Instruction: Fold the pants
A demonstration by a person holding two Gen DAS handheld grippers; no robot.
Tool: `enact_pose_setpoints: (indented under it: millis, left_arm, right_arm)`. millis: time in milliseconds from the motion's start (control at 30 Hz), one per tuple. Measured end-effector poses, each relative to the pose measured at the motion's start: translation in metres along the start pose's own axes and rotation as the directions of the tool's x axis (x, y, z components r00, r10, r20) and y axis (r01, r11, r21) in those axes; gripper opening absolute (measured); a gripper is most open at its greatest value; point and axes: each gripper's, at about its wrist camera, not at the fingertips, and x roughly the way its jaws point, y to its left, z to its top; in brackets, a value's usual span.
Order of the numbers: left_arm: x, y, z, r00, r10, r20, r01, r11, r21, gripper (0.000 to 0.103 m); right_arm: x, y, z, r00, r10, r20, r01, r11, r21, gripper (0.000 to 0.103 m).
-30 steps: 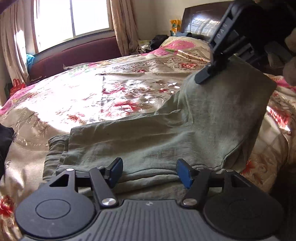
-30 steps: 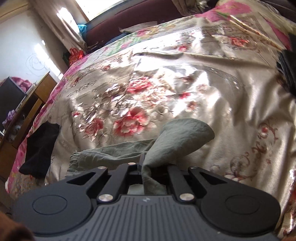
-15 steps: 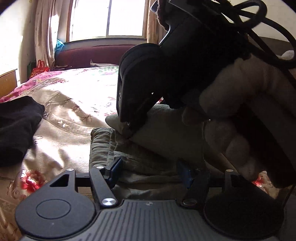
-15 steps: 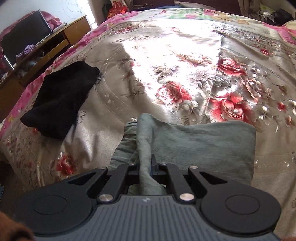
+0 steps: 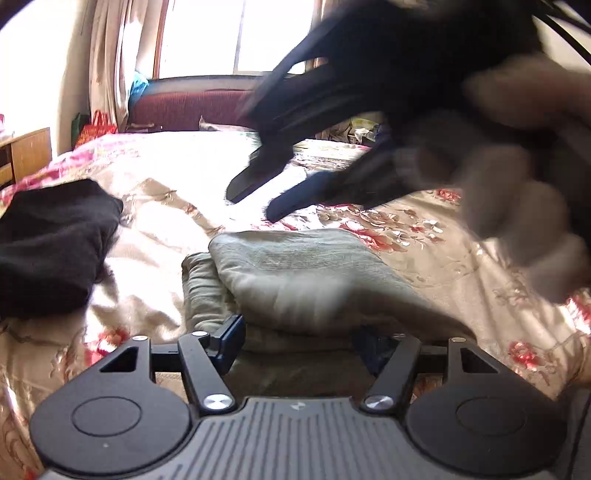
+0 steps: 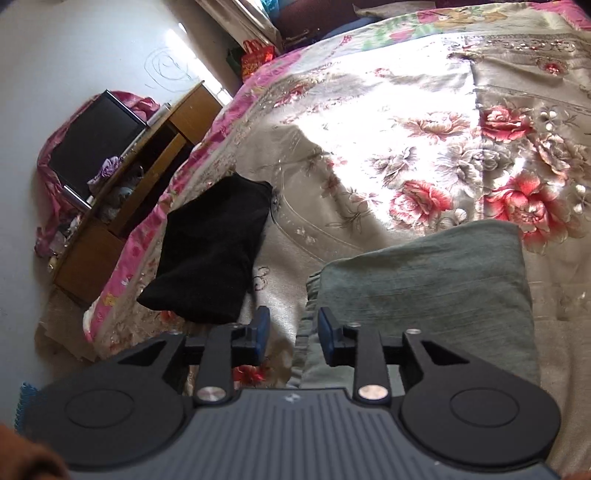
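The green pants (image 5: 303, 280) lie folded into a thick bundle on the flowered bedspread (image 5: 177, 206). My left gripper (image 5: 301, 341) stands open low at the bundle's near edge, and the cloth lies between its blue pads without being pinched. Blurred and held by a hand (image 5: 517, 192), my right gripper (image 5: 275, 192) hovers above the bundle's far side. In the right wrist view the right gripper (image 6: 293, 332) has its jaws opening. Only the left edge of the pants (image 6: 424, 288) shows below the gap, and neither pad presses it.
A black garment (image 6: 214, 254) lies folded left of the pants near the bed's edge. Beyond that edge stand a wooden cabinet (image 6: 155, 155) and a dark screen (image 6: 92, 140). A maroon couch (image 5: 192, 107) and a window (image 5: 236, 33) lie behind the bed.
The right gripper carried the pants' end over onto the rest, then let go as its jaws parted. The left gripper swung left along the bed with its jaws unchanged.
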Motion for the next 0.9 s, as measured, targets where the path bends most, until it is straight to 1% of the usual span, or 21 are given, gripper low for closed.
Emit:
enact_pose_setpoints:
  millis: [33,67,133,233,300,333,433,533,567,633,667,700,733,800,900]
  left_arm:
    - [-0.004,0.007,0.001,1.0,-0.015,-0.004,0.015,1.0,-0.019,0.078]
    - [-0.007,0.011,0.002,0.999,-0.032,-0.005,0.031,0.999,-0.036,0.078]
    - [-0.011,0.018,0.007,0.997,-0.082,-0.006,0.081,0.994,-0.08,0.078]
    - [-0.008,0.021,0.015,0.992,-0.123,-0.025,0.119,0.987,-0.11,0.079]
    - [-0.005,0.023,0.019,0.989,-0.138,-0.056,0.132,0.986,-0.1,0.079]
    - [-0.005,0.024,0.02,0.987,-0.139,-0.074,0.133,0.987,-0.085,0.079]
    - [-0.006,0.03,0.025,0.982,-0.129,-0.134,0.125,0.991,-0.042,0.079]
    - [0.005,0.04,0.033,0.974,-0.139,-0.179,0.129,0.989,-0.068,0.081]
    - [0.01,0.04,0.036,0.973,-0.139,-0.187,0.127,0.989,-0.077,0.081]
    - [0.018,0.041,0.041,0.971,-0.134,-0.2,0.121,0.99,-0.076,0.081]
    - [0.021,0.042,0.044,0.97,-0.131,-0.206,0.119,0.99,-0.07,0.081]
    - [0.021,0.042,0.046,0.968,-0.127,-0.215,0.117,0.991,-0.061,0.081]
    - [0.018,0.044,0.048,0.966,-0.134,-0.223,0.126,0.991,-0.048,0.081]
    - [0.012,0.047,0.049,0.962,-0.143,-0.231,0.138,0.99,-0.038,0.082]
    - [0.019,0.048,0.054,0.96,-0.144,-0.24,0.135,0.989,-0.055,0.083]
  right_arm:
    - [-0.013,-0.007,-0.004,1.0,-0.015,0.022,0.016,1.0,-0.019,0.034]
    - [-0.023,-0.014,-0.009,0.998,-0.047,0.043,0.049,0.998,-0.041,0.034]
    - [-0.039,-0.029,-0.024,0.987,-0.14,0.076,0.147,0.985,-0.093,0.036]
    - [-0.047,-0.048,-0.048,0.97,-0.23,0.074,0.239,0.956,-0.171,0.036]
    - [-0.051,-0.053,-0.066,0.964,-0.256,0.078,0.267,0.929,-0.256,0.036]
    - [-0.053,-0.053,-0.075,0.965,-0.25,0.08,0.263,0.917,-0.301,0.036]
    - [-0.055,-0.045,-0.1,0.975,-0.197,0.101,0.221,0.88,-0.421,0.035]
    - [-0.048,-0.034,-0.116,0.982,-0.143,0.122,0.185,0.845,-0.501,0.037]
    - [-0.044,-0.027,-0.121,0.982,-0.131,0.133,0.182,0.82,-0.543,0.037]
    - [-0.036,-0.015,-0.128,0.978,-0.118,0.172,0.2,0.763,-0.615,0.039]
    - [-0.032,-0.009,-0.131,0.973,-0.112,0.202,0.219,0.728,-0.65,0.041]
    - [-0.029,-0.004,-0.134,0.969,-0.107,0.223,0.232,0.703,-0.672,0.042]
    - [-0.026,-0.001,-0.135,0.967,-0.097,0.234,0.236,0.684,-0.69,0.042]
    - [-0.02,0.004,-0.138,0.968,-0.071,0.242,0.227,0.663,-0.714,0.042]
    - [-0.005,0.008,-0.14,0.959,-0.088,0.269,0.263,0.63,-0.731,0.042]
